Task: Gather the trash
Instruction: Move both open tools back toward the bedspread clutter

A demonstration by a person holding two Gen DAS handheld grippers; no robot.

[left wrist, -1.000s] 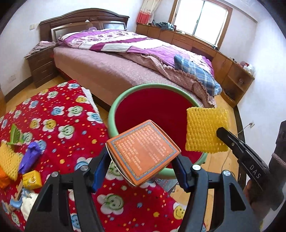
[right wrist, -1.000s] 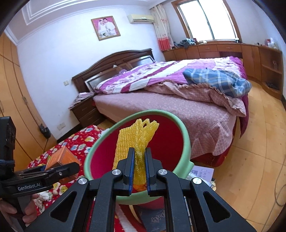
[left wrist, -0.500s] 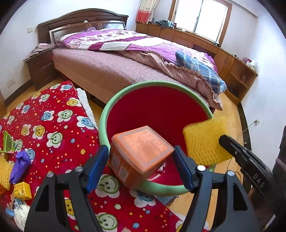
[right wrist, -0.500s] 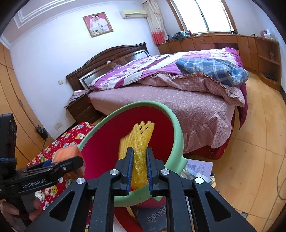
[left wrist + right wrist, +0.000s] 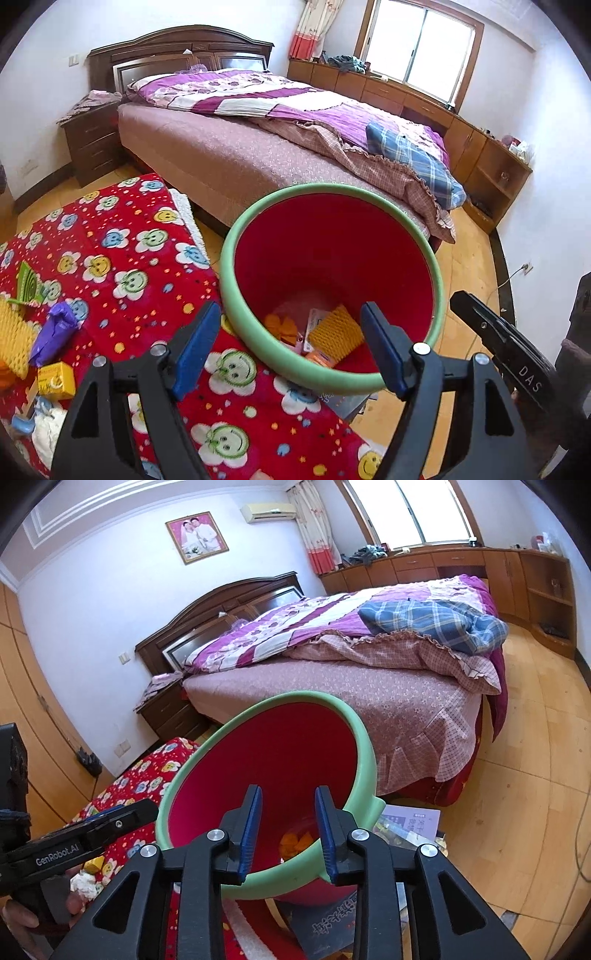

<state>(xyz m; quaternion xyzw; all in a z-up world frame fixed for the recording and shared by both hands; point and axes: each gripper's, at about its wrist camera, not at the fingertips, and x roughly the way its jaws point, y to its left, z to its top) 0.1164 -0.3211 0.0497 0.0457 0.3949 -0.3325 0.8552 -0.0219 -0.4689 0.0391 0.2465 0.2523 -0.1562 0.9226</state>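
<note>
Black tongs, blue pads (silver screws, "GenRobot.AI" lettering).

Left claw open over red bin; yellow foam net inside.

Your left wrist camera sits just behind the left tool and looks forward and steeply down, close over the green rim of the red bin, so you see to the bin's bottom. The red smiley-print blanket fills its lower left, the bed lies beyond, and the window wall is at the far right.

Your right wrist camera rides behind the right tool, lower and more level, facing the bin from its other side, with the bed behind.

Both views share the bin, bed and blanket; each catches the other tool at its edge.
</note>
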